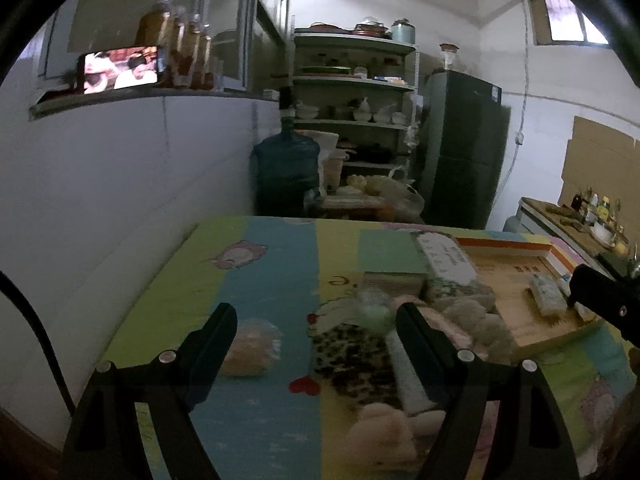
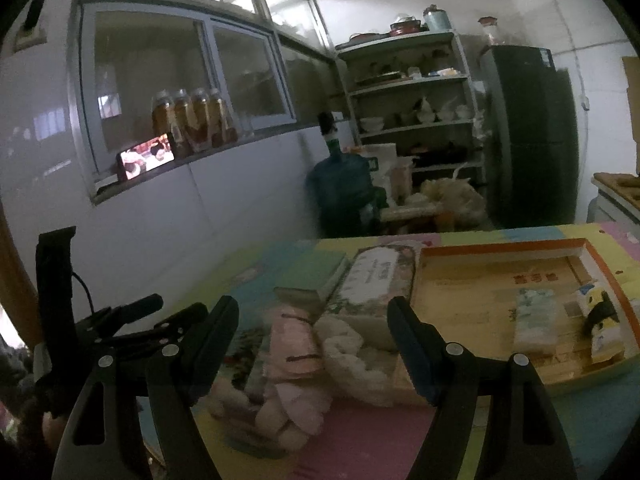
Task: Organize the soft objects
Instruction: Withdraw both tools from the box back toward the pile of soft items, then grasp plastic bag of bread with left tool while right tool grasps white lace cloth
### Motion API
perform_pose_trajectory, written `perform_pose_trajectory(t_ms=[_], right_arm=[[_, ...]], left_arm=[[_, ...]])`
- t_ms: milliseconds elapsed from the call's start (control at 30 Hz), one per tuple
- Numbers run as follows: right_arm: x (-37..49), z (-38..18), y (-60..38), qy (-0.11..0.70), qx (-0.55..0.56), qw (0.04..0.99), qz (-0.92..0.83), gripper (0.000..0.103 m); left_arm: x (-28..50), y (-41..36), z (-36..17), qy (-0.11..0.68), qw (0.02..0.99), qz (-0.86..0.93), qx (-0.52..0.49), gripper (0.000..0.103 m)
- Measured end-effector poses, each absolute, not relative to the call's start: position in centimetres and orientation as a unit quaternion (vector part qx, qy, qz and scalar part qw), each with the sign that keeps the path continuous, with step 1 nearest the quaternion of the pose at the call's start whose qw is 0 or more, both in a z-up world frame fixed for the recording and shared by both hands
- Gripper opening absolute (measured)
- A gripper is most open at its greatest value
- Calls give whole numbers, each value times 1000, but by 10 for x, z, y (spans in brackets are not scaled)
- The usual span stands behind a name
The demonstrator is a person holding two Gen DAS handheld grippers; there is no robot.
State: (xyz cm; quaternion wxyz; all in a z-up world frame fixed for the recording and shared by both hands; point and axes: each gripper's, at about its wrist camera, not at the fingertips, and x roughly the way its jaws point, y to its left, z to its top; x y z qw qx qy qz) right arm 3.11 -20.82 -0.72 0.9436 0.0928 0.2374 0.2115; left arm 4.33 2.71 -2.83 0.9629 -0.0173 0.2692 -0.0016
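Note:
My left gripper (image 1: pixel 316 316) is open and empty above a leopard-print cloth (image 1: pixel 352 356) on the colourful tablecloth (image 1: pixel 264 264). An orange bagged soft item (image 1: pixel 250 348) lies by its left finger. A pale plush (image 1: pixel 388 428) lies in front. My right gripper (image 2: pixel 314 314) is open and empty above a pink folded cloth (image 2: pixel 294 344) and a white fluffy cloth (image 2: pixel 352 352). A shallow cardboard box (image 2: pixel 480 280) holds a pale tissue pack (image 2: pixel 534 316) and a yellow-white pack (image 2: pixel 600 316); it also shows in the left wrist view (image 1: pixel 508 280).
A white patterned packet (image 2: pixel 372 284) and a green book (image 2: pixel 316 276) lie behind the cloths. Beyond the table stand a blue water jug (image 1: pixel 286 168), shelves of dishes (image 1: pixel 352 112) and a dark fridge (image 1: pixel 464 148). A white wall (image 1: pixel 100 200) runs along the left.

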Motion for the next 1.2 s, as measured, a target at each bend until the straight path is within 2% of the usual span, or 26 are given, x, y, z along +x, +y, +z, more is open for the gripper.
perform_pose_trajectory(t_ms=[567, 867, 1033, 1200], right_arm=[[46, -26, -173, 276, 77, 937, 202, 78], [50, -32, -164, 287, 70, 934, 201, 78], [52, -36, -165, 292, 69, 934, 193, 78], [54, -40, -166, 298, 72, 933, 190, 78]], left_arm=[[63, 118, -57, 291, 955, -23, -52, 82], [101, 116, -87, 338, 933, -121, -28, 82], [120, 111, -103, 378, 911, -161, -11, 73], [129, 113, -109, 397, 901, -173, -26, 73]])
